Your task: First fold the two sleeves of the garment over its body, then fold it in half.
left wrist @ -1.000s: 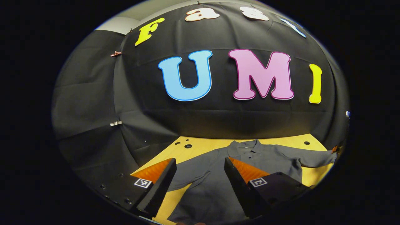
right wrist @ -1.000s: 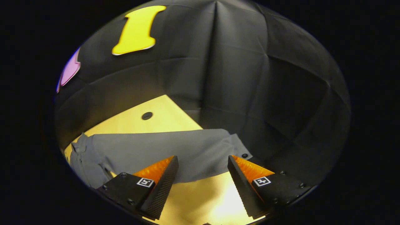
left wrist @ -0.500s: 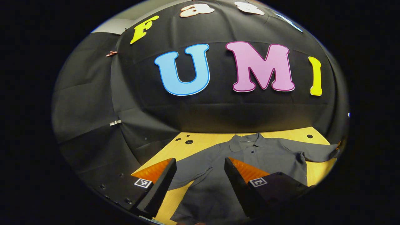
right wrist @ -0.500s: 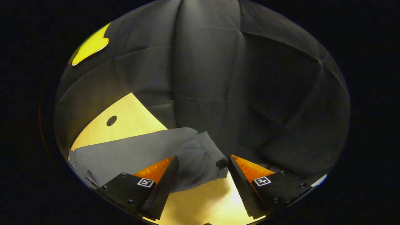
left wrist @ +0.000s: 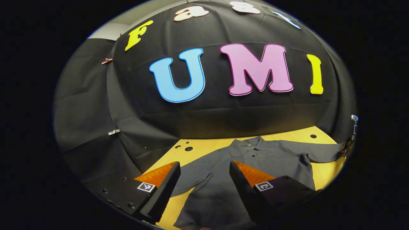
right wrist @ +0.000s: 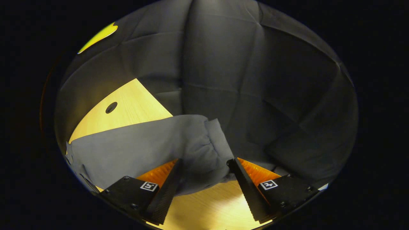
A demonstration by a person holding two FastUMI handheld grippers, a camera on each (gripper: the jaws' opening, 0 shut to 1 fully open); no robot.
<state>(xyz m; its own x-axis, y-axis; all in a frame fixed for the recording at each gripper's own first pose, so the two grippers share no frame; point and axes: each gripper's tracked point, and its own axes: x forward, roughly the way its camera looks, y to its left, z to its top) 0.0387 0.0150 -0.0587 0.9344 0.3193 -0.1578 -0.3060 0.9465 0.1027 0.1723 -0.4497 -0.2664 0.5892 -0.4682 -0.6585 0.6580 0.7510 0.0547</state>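
A dark grey polo shirt [left wrist: 271,159] lies spread face up on the yellow wooden table [left wrist: 207,145], collar toward the booth wall. In the left gripper view my left gripper [left wrist: 204,164] hangs open over the shirt's near sleeve [left wrist: 191,174] and side, with nothing between its fingers. The far sleeve [left wrist: 322,153] stretches to the table's right end. In the right gripper view that sleeve [right wrist: 143,150] runs in from the left, and its cuff end [right wrist: 214,143] lies between the fingers of my open right gripper [right wrist: 204,164], low over the table [right wrist: 207,198].
Black cloth walls close off the table at the back and on both sides. Round holes [left wrist: 188,149] mark the tabletop near the back left, and another hole [right wrist: 111,107] lies beyond the far sleeve. An orange bit [left wrist: 343,147] shows at that sleeve's tip.
The right gripper has moved forward onto the sleeve's cuff, which now lies between its fingers. The left gripper has shifted slightly and stays open over the shirt.
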